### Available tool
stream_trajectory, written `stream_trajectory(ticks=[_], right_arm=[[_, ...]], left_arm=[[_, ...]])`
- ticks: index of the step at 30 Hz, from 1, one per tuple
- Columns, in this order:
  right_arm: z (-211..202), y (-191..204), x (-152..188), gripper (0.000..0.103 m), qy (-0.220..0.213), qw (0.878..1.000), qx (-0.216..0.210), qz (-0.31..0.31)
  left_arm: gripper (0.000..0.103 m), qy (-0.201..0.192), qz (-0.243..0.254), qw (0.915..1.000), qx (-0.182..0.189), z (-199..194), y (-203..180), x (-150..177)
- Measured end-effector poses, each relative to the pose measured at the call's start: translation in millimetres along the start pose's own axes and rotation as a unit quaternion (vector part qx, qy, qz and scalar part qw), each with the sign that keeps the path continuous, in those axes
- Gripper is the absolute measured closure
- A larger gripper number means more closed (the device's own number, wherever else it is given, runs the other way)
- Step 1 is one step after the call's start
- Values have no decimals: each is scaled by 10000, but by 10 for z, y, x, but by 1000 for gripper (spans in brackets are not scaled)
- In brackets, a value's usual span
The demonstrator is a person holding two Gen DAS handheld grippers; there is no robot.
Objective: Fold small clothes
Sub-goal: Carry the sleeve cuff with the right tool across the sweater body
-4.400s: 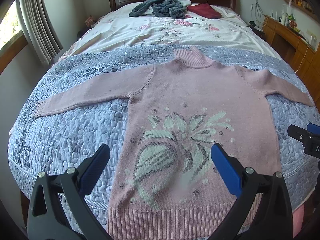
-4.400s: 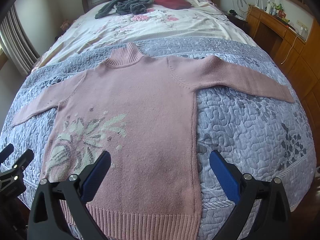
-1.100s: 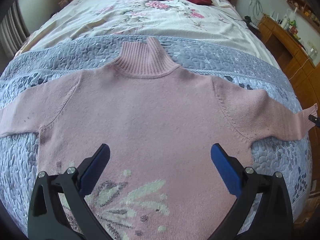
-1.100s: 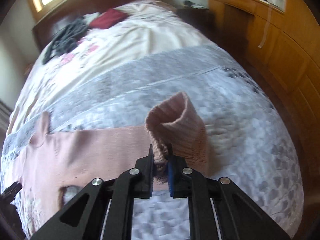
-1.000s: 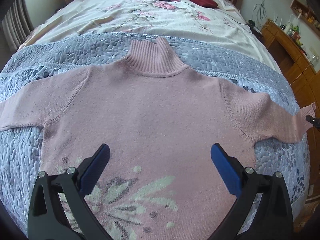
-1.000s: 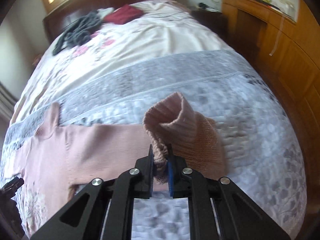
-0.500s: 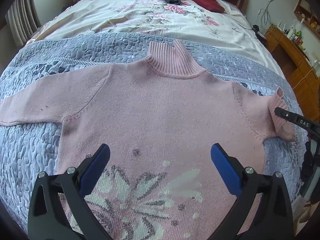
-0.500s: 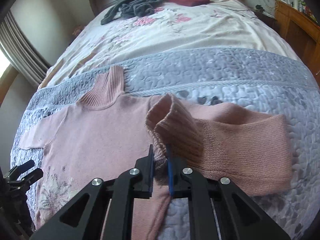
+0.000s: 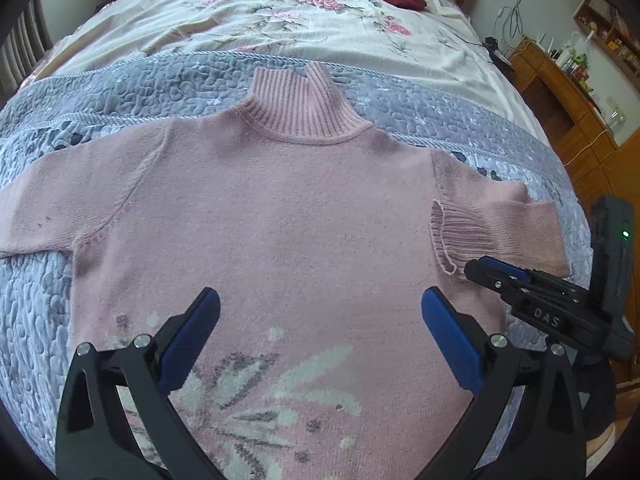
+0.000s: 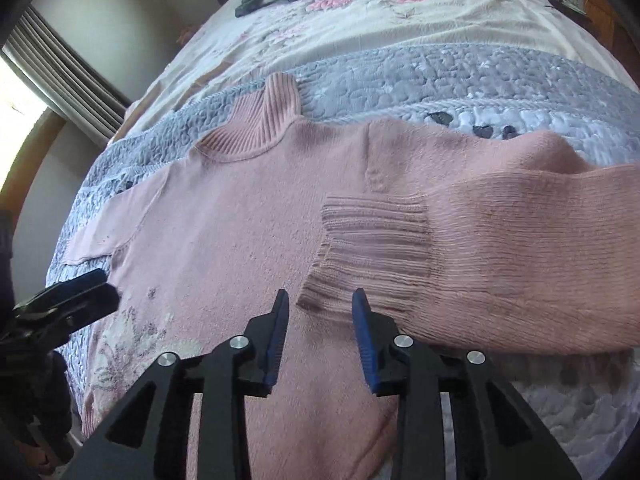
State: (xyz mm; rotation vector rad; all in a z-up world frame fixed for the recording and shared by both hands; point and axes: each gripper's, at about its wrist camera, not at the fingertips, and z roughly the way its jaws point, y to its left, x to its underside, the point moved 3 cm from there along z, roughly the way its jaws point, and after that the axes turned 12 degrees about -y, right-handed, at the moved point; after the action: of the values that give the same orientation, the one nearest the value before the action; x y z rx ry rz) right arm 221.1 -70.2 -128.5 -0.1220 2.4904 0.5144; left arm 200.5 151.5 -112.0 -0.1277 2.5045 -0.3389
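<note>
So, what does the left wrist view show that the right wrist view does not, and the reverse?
Only the left wrist view shows the wooden cabinet and the open left gripper over the flower pattern.

Only the right wrist view shows the window curtain and the open right gripper just behind the cuff.

Both show the pink sweater, its right sleeve folded inward, and the grey quilt.

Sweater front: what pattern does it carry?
Pale cream and grey flower motif on the pink sweater, best in the left wrist view.

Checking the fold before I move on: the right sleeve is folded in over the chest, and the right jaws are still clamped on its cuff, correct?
Not quite. The right gripper has let go: the right wrist view shows its jaws open, the cuff lying free on the sweater. The sleeve is indeed folded inward.
</note>
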Motion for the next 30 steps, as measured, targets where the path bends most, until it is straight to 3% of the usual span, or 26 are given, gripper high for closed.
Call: stream_trajectory(ticks=[9,12,13,15,16,18,20,21,30], right_arm=[[-871,-769,172,67,-630,9953,409,607],[-1033,-938,263,67,-722,9936,556,670],[-1086,-986,296,67,-759,9930,587,686],[-1142,-1040,345,66,-805,9921,630,725],[-1160,-1070,366,65,-818,9916,651,758],[-1180,-1115,404,64,-834,9909,668,820],[-1174,-1144,433,64,-836,9902,711,866],[-1168,-1147,441,64,-836,9899,699,905],[-1104,-1051,357,64,-856,9899,651,927]], left_arm=[[4,886,-229,9900,1076,786,-902,51],[15,1245,-421,9841,1191,1075,-1066,87],[28,1372,-515,9816,1224,1161,-1096,109],[30,1532,-697,9773,1284,1276,-1138,134],[33,1511,-702,9780,1257,1298,-1160,128],[51,1497,-572,9794,1230,1312,-1227,109],[87,1448,-495,9822,1091,1297,-1223,88],[95,1422,-503,9831,1040,1282,-1200,75],[98,677,-594,9892,1160,781,-822,-167]])
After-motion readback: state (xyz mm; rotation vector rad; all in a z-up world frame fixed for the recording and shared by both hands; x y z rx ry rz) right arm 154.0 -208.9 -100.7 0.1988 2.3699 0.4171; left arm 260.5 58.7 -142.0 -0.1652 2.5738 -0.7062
